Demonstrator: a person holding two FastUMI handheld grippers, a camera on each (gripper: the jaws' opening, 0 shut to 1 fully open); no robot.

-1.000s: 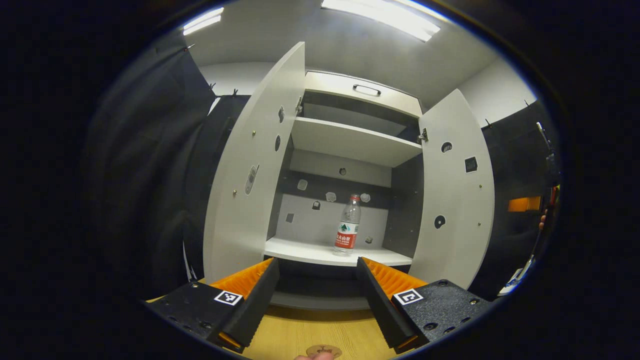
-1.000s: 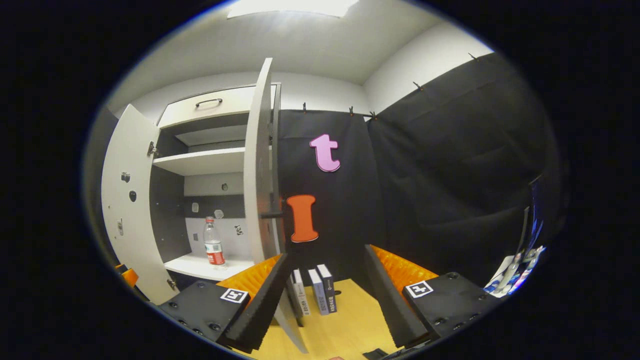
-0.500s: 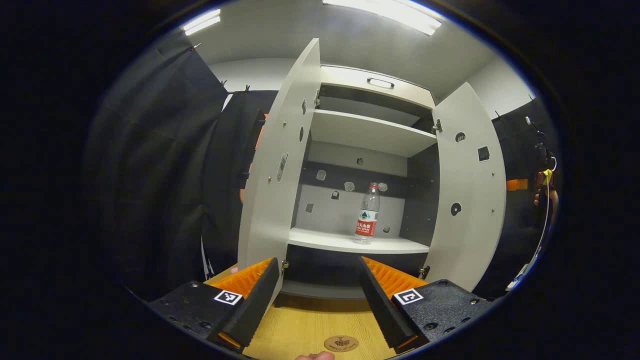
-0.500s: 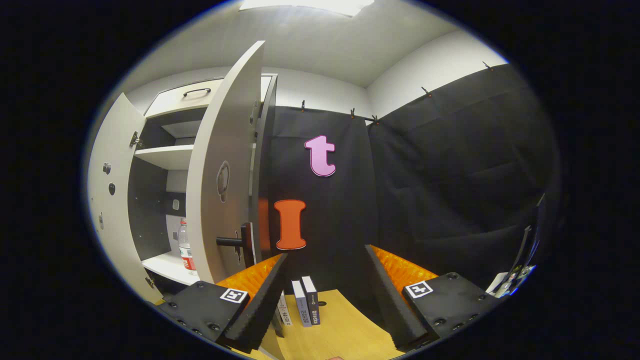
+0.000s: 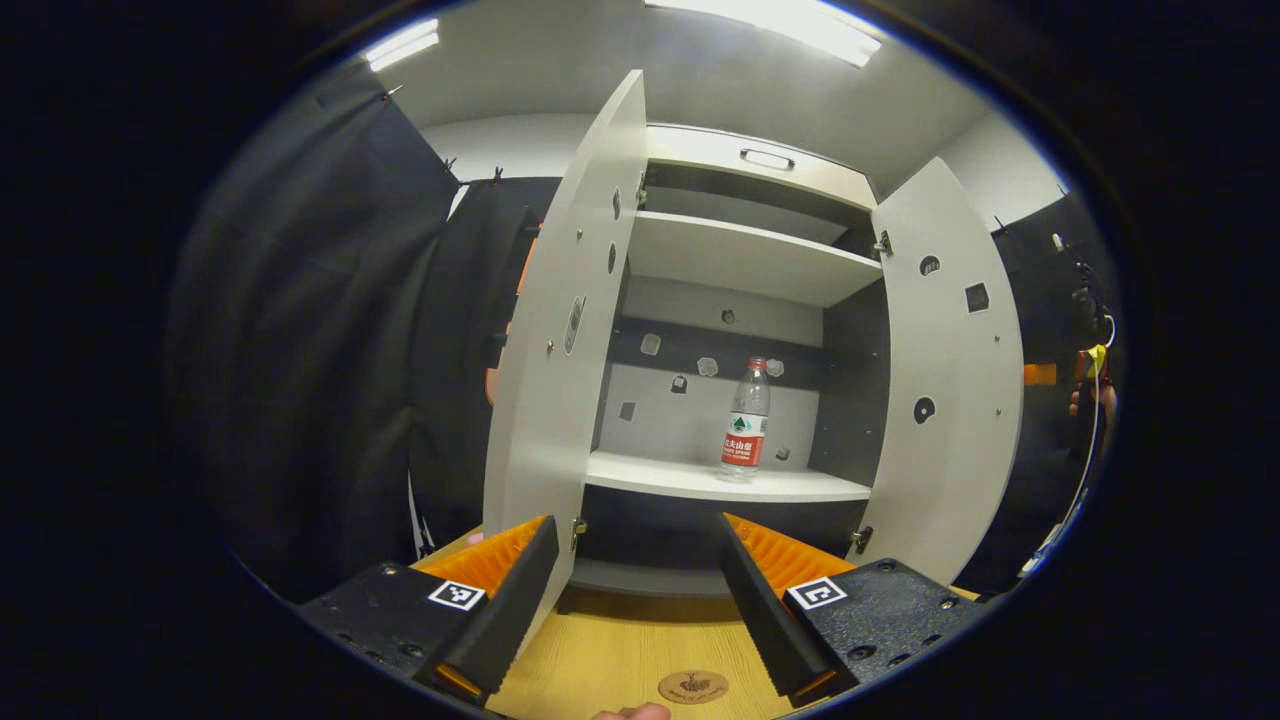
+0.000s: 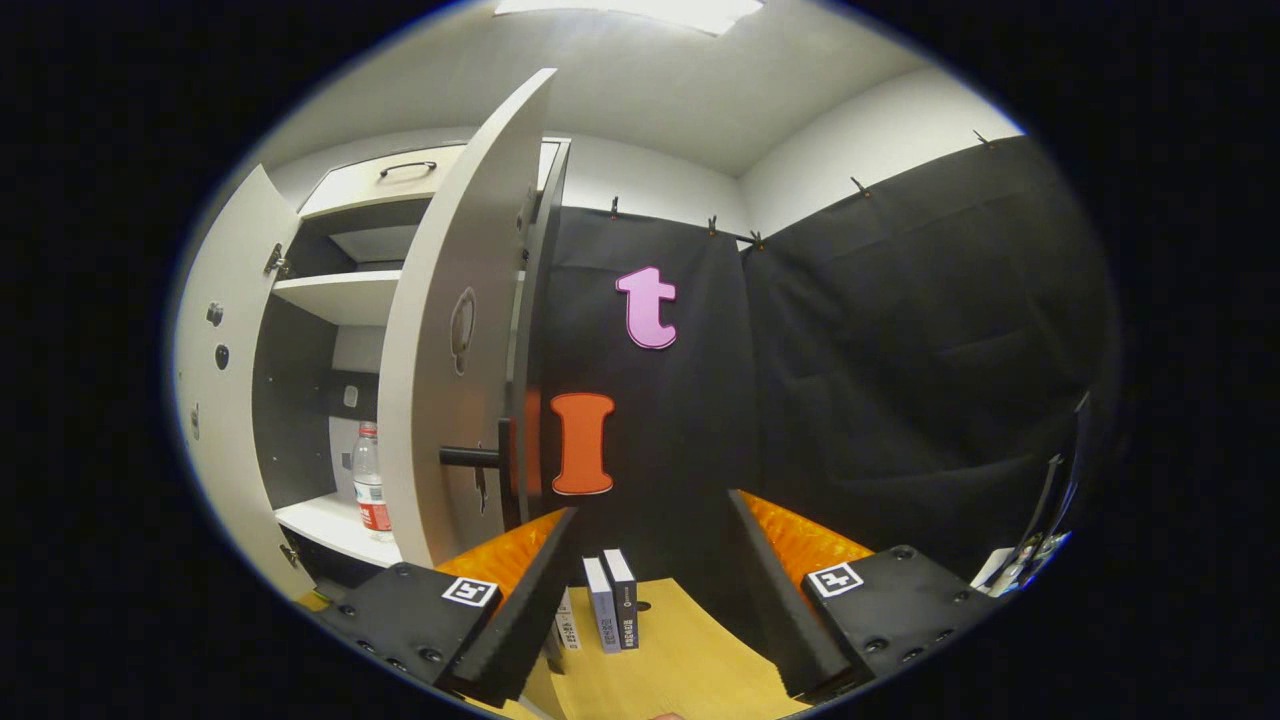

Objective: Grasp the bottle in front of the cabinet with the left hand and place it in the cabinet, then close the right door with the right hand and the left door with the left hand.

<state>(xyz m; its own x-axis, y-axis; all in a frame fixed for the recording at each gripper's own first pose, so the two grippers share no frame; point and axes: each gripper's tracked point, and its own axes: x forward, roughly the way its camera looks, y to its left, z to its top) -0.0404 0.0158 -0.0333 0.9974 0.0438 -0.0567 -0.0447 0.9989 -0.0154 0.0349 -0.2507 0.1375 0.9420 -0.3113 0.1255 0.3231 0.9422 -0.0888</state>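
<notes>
Standing upright on the cabinet (image 5: 700,482) lower shelf, the bottle (image 5: 746,421) sat at 1 o'clock of the left gripper (image 5: 636,600), jaws wide, empty. Right gripper (image 6: 648,604) likewise gaped, right door (image 6: 440,330) at 10 o'clock.

My left tongs (image 5: 634,600) sit level with jaws spread wide, gripping nothing. My right tongs (image 6: 648,605) are likewise spread and empty. A fingertip (image 5: 630,712) shows beneath the left tongs.
</notes>
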